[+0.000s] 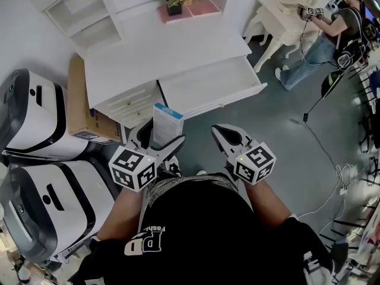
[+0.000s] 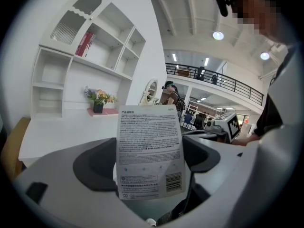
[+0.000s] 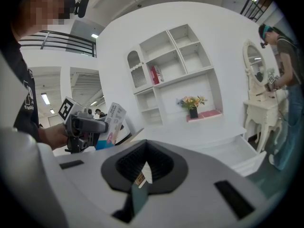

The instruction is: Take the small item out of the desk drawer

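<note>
A: Desk?
B: White desk (image 1: 172, 49), far centre. Pink mat (image 1: 200, 8) at its far edge, flower pot (image 1: 174, 7) on the mat's left end. Right drawer (image 1: 208, 85) pulled out.
A: Floor?
B: Grey floor (image 1: 285, 135). Cardboard box (image 1: 80, 100) stands against the desk's left side. Loose cables (image 1: 341, 177), near right.

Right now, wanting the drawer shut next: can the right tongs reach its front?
Probably yes: only bare floor lies between the right tongs and the drawer front, straight ahead of them.
</note>
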A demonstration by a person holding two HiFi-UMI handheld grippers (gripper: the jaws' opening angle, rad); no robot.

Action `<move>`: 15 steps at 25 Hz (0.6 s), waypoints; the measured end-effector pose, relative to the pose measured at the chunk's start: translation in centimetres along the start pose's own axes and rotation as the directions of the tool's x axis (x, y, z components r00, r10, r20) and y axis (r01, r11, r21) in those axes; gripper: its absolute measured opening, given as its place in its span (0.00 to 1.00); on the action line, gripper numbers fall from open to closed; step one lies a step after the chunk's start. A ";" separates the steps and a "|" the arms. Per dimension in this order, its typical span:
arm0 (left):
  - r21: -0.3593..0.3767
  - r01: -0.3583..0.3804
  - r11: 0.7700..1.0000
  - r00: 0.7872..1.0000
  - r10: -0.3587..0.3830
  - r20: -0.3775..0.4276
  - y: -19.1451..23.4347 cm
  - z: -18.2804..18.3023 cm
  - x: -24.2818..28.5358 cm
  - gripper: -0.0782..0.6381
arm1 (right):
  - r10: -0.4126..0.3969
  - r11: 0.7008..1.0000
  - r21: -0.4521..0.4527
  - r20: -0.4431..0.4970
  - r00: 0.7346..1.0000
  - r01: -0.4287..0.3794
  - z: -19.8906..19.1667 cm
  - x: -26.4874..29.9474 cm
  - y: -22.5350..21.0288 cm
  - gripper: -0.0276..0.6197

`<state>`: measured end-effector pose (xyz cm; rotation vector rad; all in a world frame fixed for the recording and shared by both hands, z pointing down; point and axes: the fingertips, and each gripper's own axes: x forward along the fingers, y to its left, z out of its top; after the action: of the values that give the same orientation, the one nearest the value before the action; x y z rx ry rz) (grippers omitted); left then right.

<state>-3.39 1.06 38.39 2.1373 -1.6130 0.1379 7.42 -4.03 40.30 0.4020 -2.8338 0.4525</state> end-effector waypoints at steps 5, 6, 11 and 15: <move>-0.003 0.006 1.000 1.000 -0.006 0.010 0.0 0.2 0.1 0.70 | -0.004 1.000 -0.009 -0.003 1.000 0.004 0.1 0.1 -0.1 0.05; -0.002 0.006 1.000 1.000 -0.006 0.011 0.1 0.3 0.1 0.70 | -0.004 1.000 -0.010 -0.003 1.000 0.004 0.1 0.2 -0.1 0.05; -0.008 0.005 1.000 1.000 -0.005 0.004 0.5 0.1 0.2 0.70 | -0.006 1.000 -0.013 -0.009 1.000 0.006 0.0 0.5 -0.1 0.05; -0.007 0.007 1.000 1.000 -0.007 0.007 0.7 0.2 0.2 0.70 | -0.008 1.000 -0.015 -0.013 1.000 0.008 -0.2 0.8 -0.1 0.05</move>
<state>-4.07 0.67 38.51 2.1405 -1.6071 0.1224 6.79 -4.26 40.70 0.4059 -2.8200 0.4302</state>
